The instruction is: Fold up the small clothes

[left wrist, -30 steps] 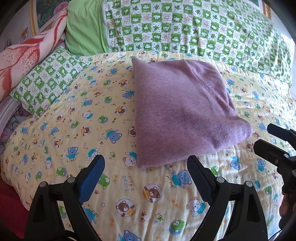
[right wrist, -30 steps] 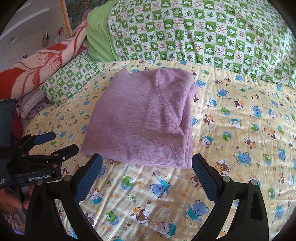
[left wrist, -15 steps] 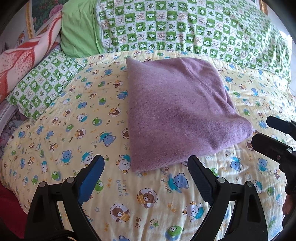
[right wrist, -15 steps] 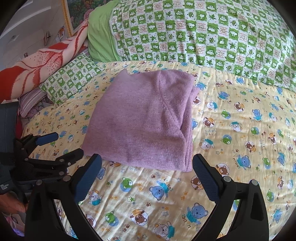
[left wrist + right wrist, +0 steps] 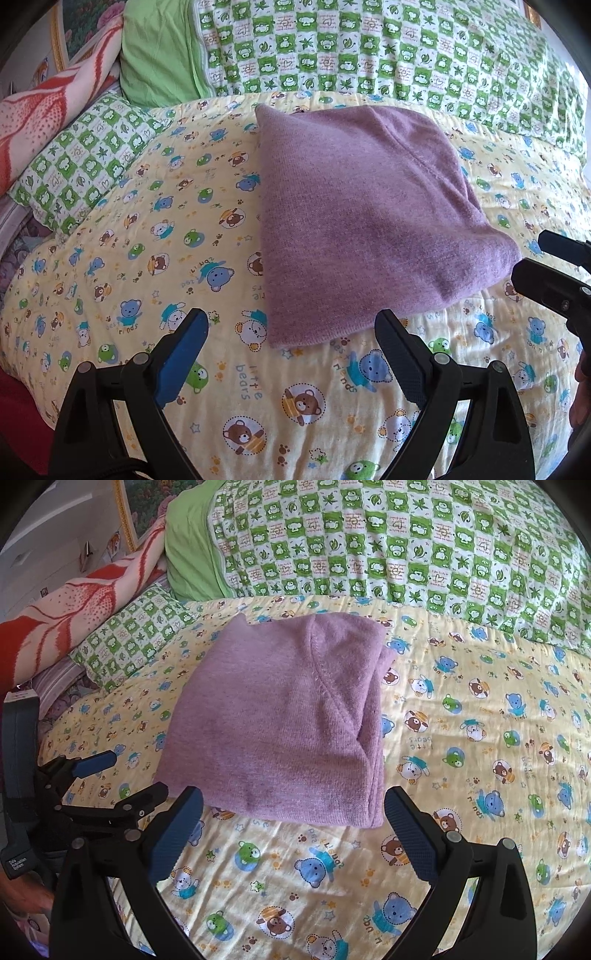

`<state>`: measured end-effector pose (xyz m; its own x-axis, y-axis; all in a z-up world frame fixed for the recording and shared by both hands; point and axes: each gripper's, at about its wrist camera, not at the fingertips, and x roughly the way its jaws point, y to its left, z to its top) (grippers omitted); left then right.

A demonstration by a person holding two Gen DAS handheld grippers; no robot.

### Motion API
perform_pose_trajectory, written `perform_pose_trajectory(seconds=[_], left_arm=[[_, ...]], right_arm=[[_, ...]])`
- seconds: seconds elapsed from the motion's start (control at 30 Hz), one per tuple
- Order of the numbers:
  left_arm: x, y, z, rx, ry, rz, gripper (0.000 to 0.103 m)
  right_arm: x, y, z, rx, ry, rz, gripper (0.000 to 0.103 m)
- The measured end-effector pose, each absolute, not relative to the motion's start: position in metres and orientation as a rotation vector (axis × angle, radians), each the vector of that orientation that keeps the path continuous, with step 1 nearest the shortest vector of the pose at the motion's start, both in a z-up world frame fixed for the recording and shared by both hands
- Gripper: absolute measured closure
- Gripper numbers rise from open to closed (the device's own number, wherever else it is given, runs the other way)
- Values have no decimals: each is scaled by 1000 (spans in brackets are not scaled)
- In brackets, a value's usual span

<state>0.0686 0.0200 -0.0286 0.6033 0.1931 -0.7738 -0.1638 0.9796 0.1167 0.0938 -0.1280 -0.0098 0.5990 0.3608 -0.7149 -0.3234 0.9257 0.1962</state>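
Both grippers have crept a little closer to the garment over the last second, while the folded purple knit top (image 5: 369, 221) itself has not shifted on the bed. It lies as a compact, layered rectangle in the middle of the yellow bear-print quilt (image 5: 147, 258), its far edge just short of the green checked bedding (image 5: 369, 48) bunched along the head of the bed. A seam curves across its upper layer, and stacked edges show along its right side in the right wrist view, so I'd judge the folding is done or nearly so.

The left gripper (image 5: 291, 354) hovers just off the near-left corner of the top, its blue-padded fingers spread wide and holding nothing. The right gripper (image 5: 295, 830) hangs over the near edge, jaws likewise wide apart and empty. Neither touches the fabric. Kept low and at opposite near corners like this, they look placed either to pinch the near hem for one more fold or to lift the bundle away together.

A green checked pillow (image 5: 81, 162) and a red-and-cream blanket (image 5: 44, 110) sit off at the left edge of the bed, clear of the work.
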Motion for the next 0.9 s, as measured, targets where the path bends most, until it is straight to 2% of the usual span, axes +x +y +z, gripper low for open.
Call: perform_pose_trajectory(seconds=[0.9], left_arm=[[75, 34, -20, -50, 896, 200, 11]], right_arm=[[106, -112, -5, 52, 833, 420, 4]])
